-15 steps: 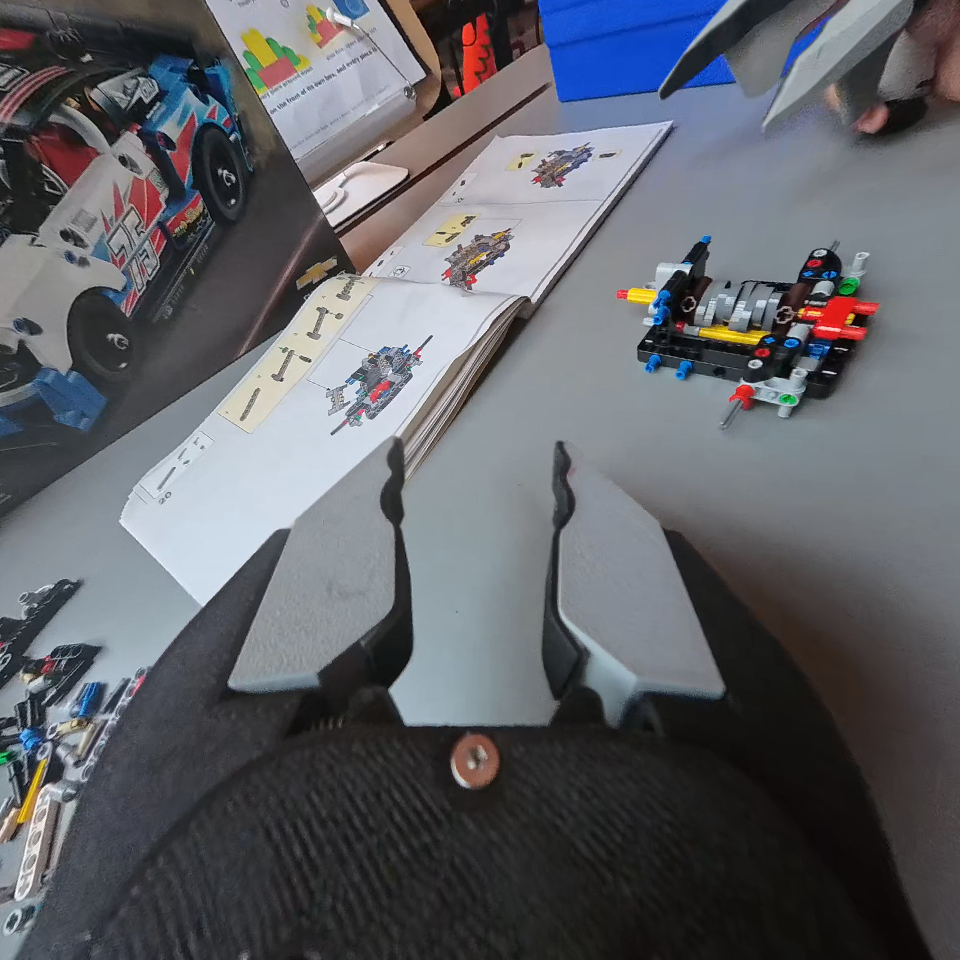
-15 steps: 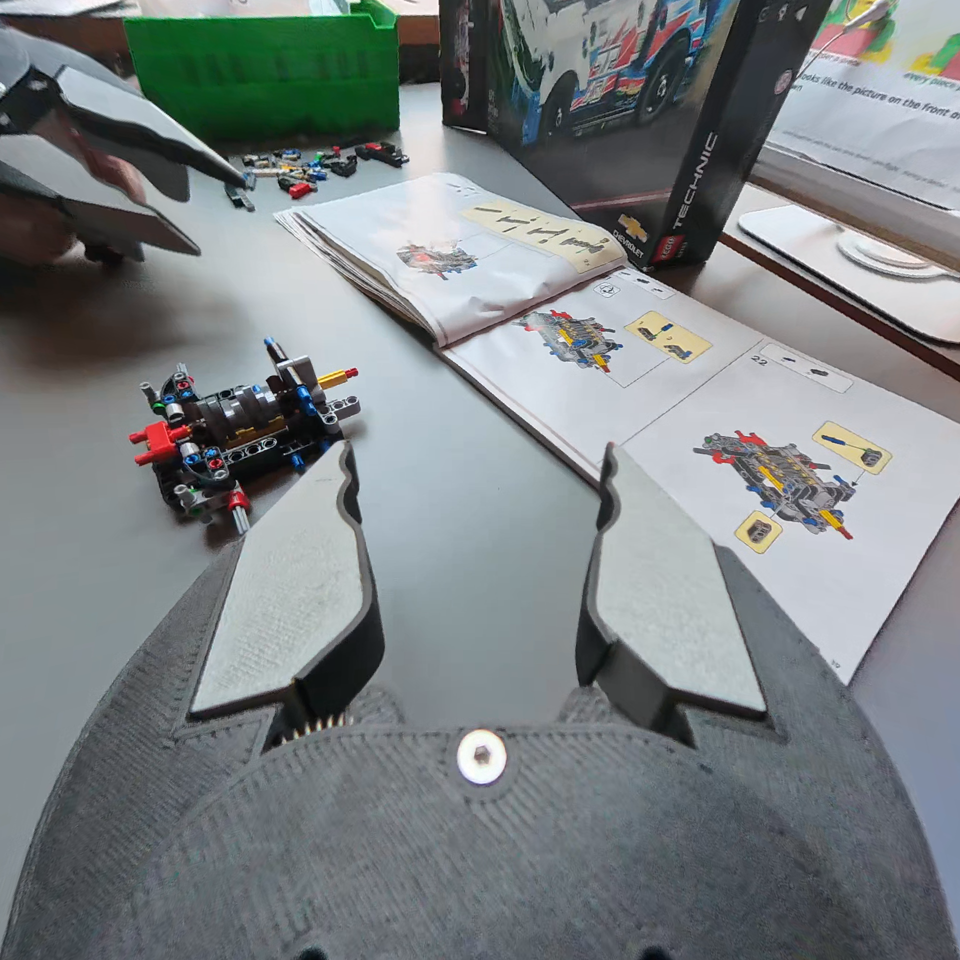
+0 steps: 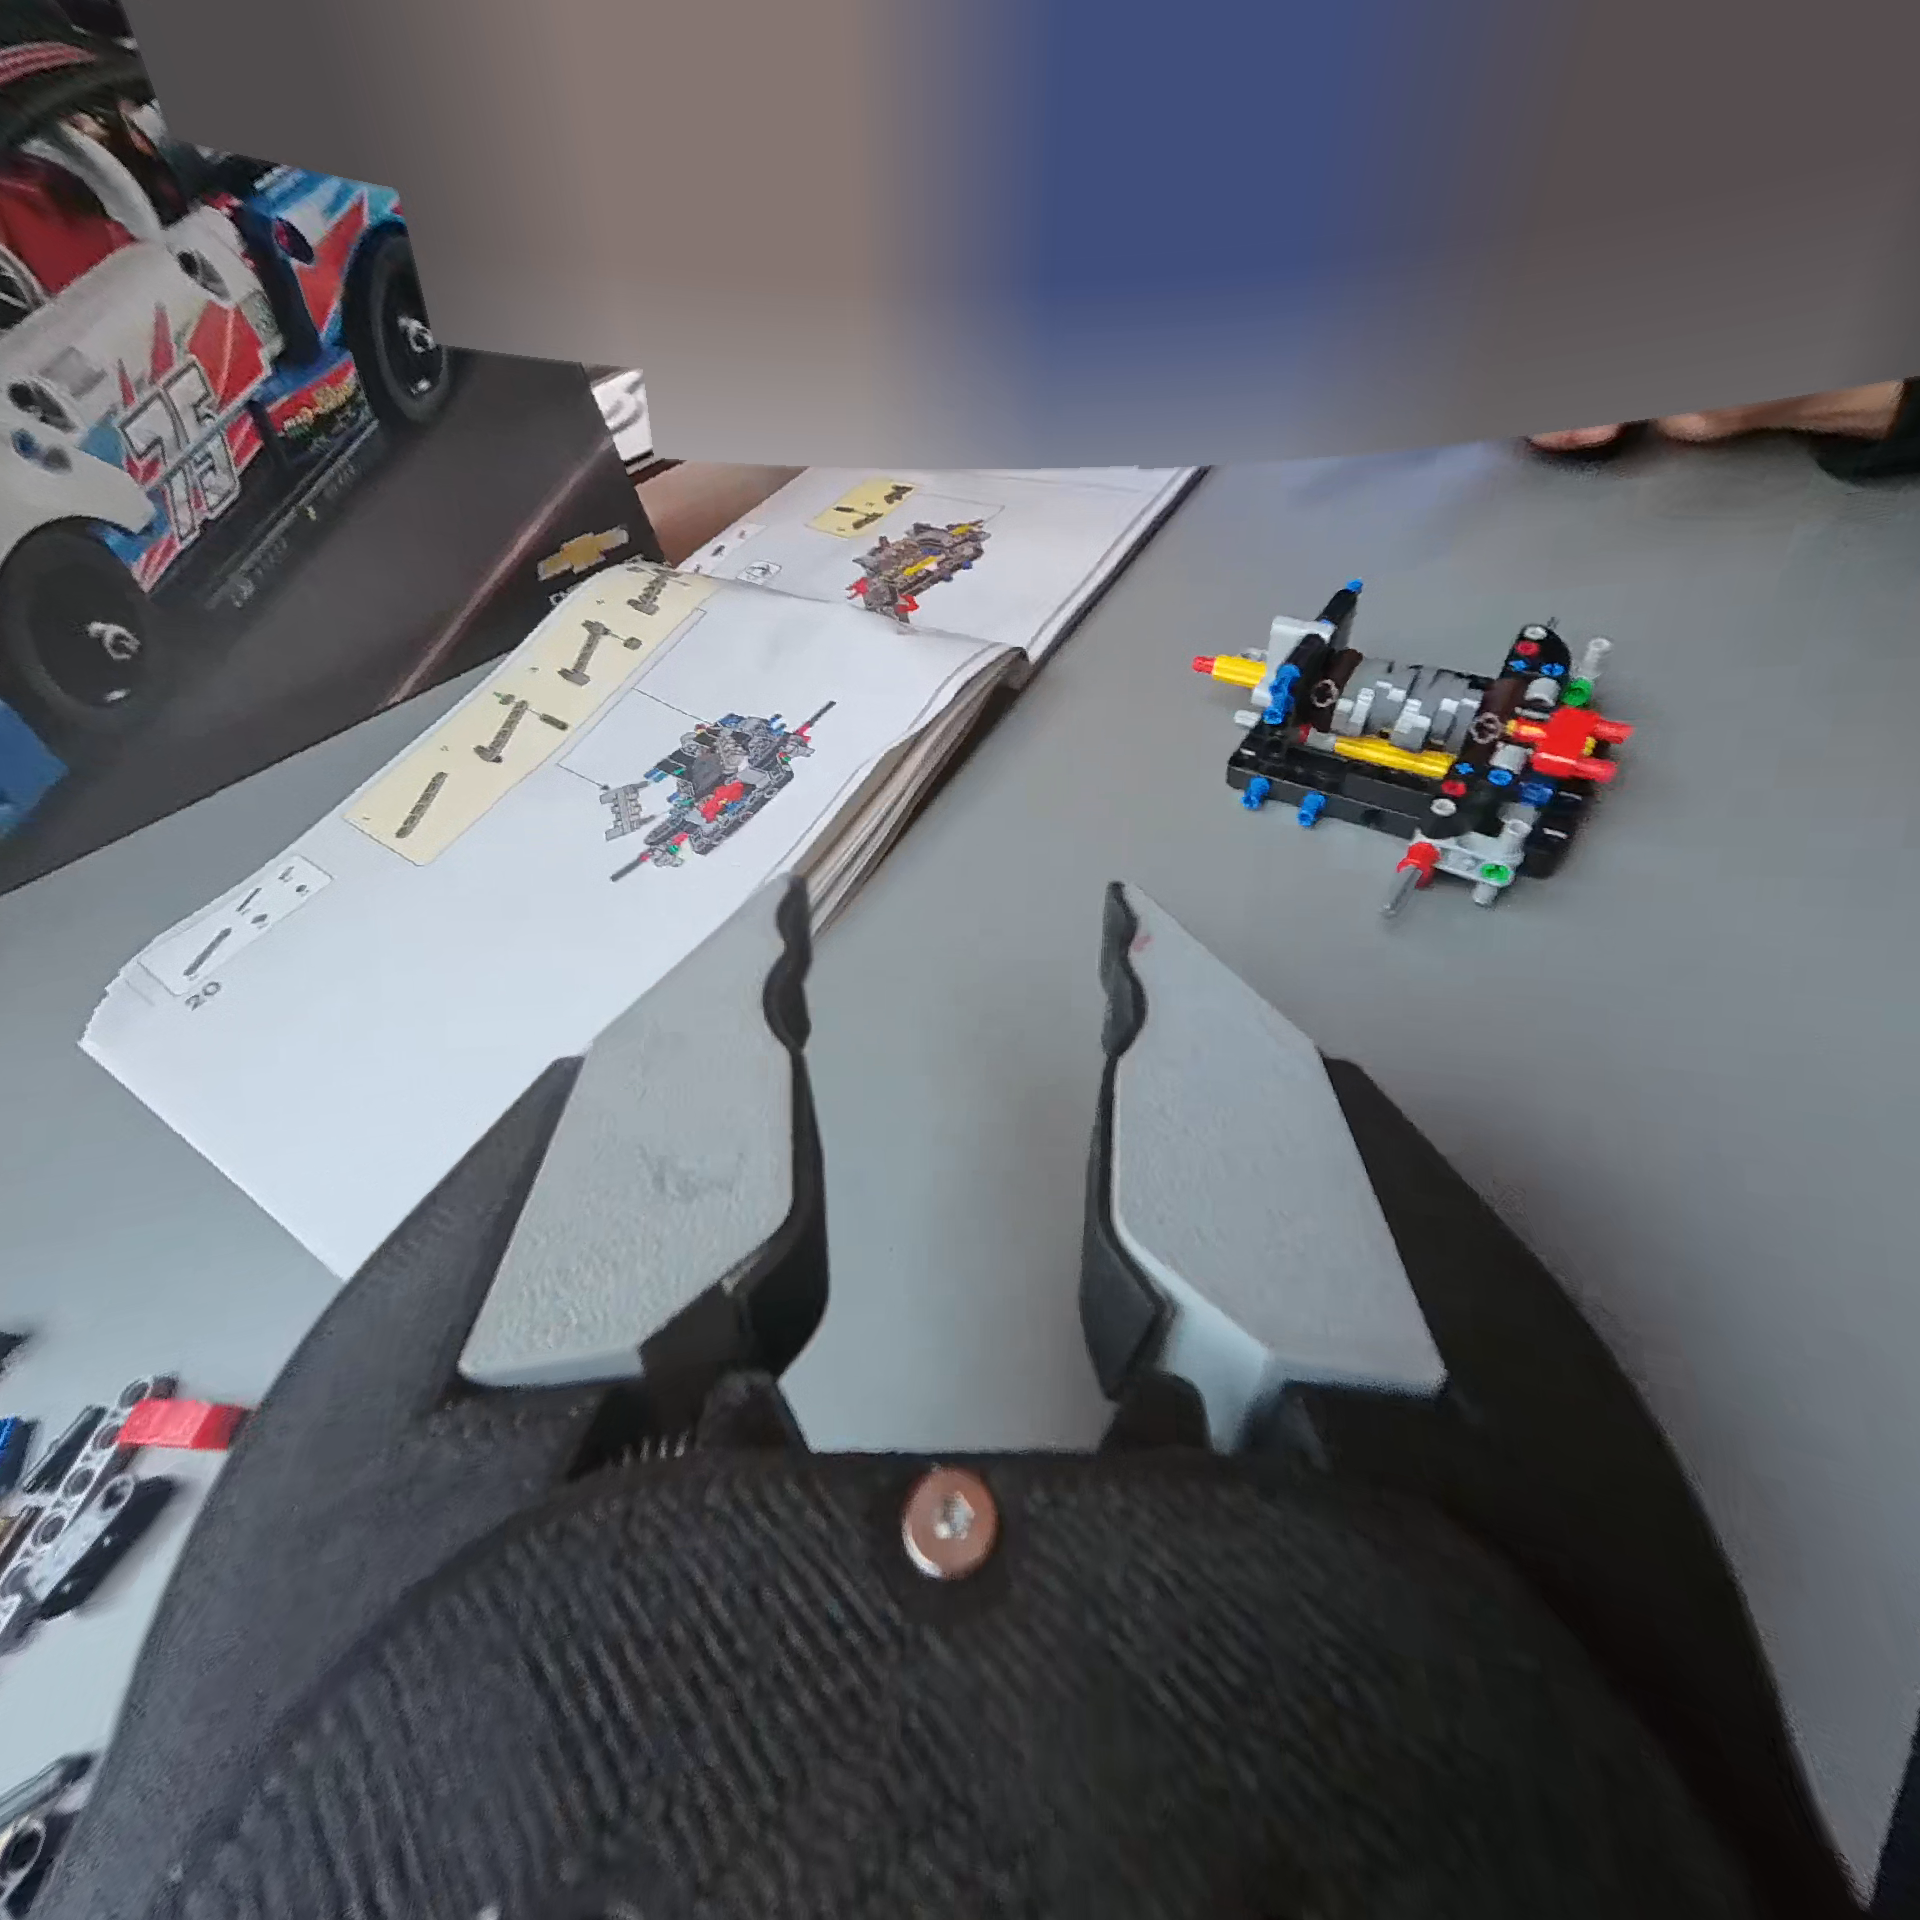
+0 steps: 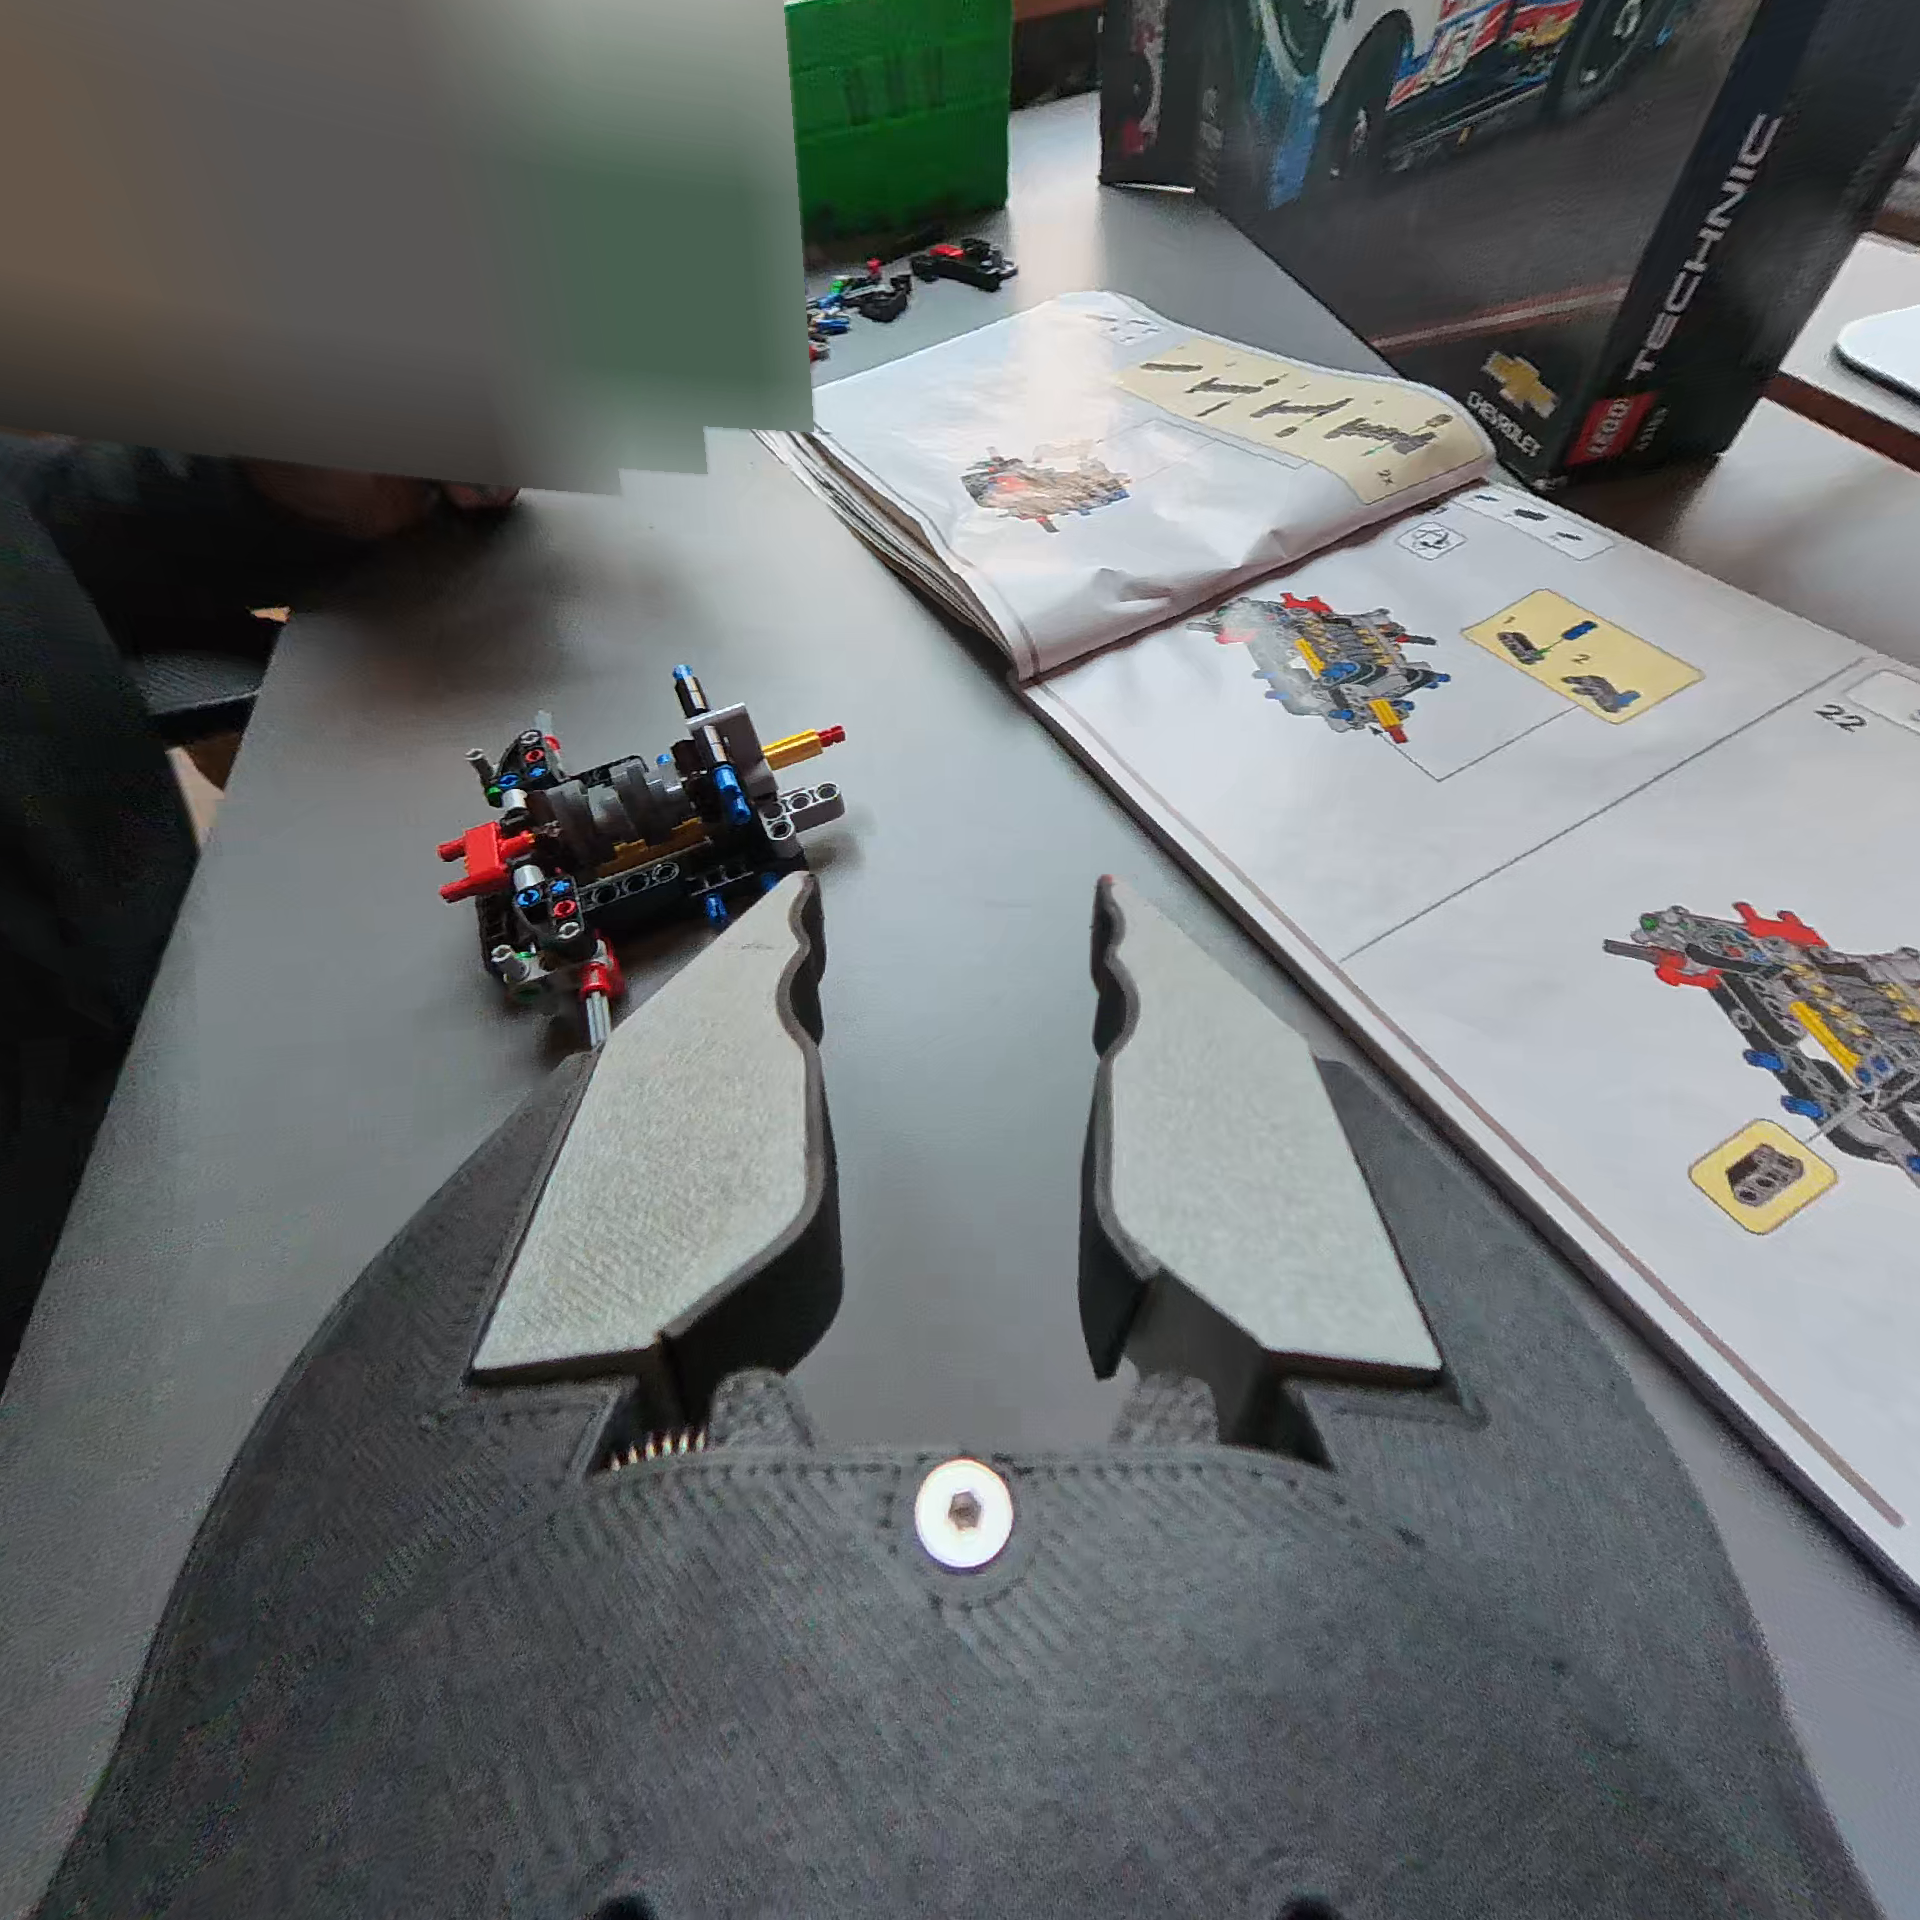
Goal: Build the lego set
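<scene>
Grey left hand-held gripper [image 3: 951, 914] wider, empty

The right gripper [image 4: 956, 904] sits nearer the model [image 4: 634, 831], jaws narrower; the left gripper [image 3: 951, 914] spreads wider.

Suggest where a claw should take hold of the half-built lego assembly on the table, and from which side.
Grip the half-built lego assembly across its black base frame, the two long flat sides, coming down from above. It sits flat on the grey table, and axles and pins stick out at both short ends, so those offer poor purchase. The right claw is open and nearest; probably use that one.
</scene>
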Action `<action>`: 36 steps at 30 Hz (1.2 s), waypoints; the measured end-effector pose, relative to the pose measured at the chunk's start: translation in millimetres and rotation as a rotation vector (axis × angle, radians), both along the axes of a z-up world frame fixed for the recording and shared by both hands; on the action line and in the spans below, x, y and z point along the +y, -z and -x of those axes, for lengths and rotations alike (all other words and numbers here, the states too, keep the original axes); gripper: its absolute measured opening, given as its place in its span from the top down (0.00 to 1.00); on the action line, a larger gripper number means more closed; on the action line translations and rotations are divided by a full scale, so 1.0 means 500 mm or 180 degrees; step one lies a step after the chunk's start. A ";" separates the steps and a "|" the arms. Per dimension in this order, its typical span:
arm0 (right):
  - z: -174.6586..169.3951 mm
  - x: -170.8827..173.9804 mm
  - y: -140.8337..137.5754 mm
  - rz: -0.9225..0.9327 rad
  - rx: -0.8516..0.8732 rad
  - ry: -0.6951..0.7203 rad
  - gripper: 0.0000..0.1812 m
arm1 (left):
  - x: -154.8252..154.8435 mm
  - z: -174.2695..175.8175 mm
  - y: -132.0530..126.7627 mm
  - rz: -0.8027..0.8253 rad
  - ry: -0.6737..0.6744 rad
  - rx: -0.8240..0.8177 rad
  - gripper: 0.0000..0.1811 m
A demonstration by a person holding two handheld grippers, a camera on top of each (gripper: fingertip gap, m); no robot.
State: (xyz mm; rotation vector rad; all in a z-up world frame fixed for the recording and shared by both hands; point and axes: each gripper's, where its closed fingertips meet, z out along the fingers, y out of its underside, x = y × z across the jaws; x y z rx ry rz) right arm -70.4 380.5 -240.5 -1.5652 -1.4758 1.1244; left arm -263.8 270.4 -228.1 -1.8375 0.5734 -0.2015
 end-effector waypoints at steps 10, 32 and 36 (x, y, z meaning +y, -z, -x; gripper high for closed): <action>-0.012 0.015 -0.001 -0.0323 0.0011 0.0066 0.62 | -0.014 -0.018 0.015 -0.0030 0.0016 0.0365 0.83; -0.004 0.012 0.018 -0.0853 -0.0216 0.0193 0.63 | -0.063 0.329 0.097 0.1883 0.0130 0.1177 0.93; -0.005 0.012 0.014 -0.0839 -0.0172 0.0191 0.64 | -0.074 0.314 0.118 0.2186 0.0375 0.1157 0.96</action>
